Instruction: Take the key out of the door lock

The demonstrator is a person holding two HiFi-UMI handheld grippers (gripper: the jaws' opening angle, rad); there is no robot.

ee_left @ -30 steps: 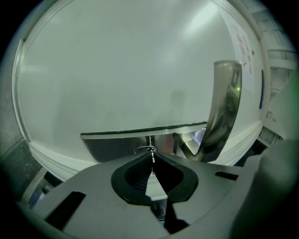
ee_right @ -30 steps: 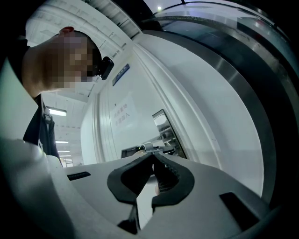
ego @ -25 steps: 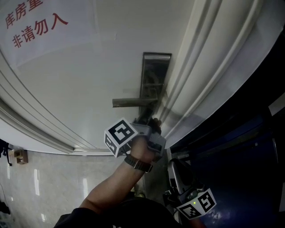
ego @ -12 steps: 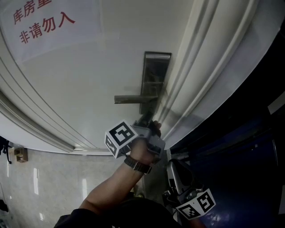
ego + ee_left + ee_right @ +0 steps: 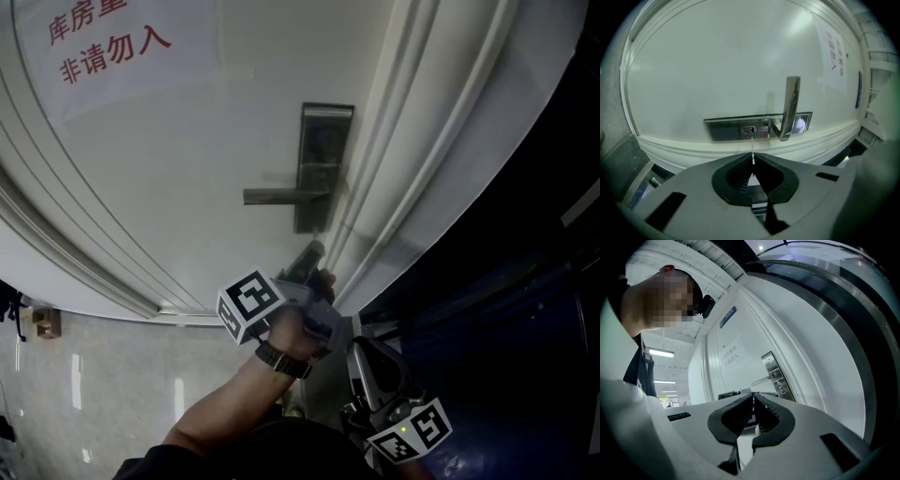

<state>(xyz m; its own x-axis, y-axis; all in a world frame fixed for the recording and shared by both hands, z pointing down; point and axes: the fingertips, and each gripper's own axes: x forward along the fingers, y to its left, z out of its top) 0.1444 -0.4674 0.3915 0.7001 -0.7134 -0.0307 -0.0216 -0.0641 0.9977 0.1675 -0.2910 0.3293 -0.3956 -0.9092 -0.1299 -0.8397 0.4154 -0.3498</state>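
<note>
A steel lock plate (image 5: 319,169) with a lever handle (image 5: 281,196) sits on the white door. In the left gripper view the keyhole (image 5: 750,129) on the plate (image 5: 726,130) shows bare, beside the handle (image 5: 790,108). My left gripper (image 5: 312,249) hangs just below the plate, a short way off the door. Its jaws (image 5: 753,158) are shut on the key (image 5: 752,149), a thin blade seen edge-on that points at the keyhole. My right gripper (image 5: 359,352) hangs low by the person's body, shut (image 5: 753,401) with nothing in it.
A paper sign (image 5: 108,42) with red characters hangs on the door at upper left. The white moulded door frame (image 5: 422,141) runs right of the lock, with a dark blue surface (image 5: 525,309) beyond it. Glossy floor tiles (image 5: 75,375) show at lower left.
The left gripper has drawn back and down from the lock plate, so a gap now shows between its tips and the plate. The right gripper has stayed put.
</note>
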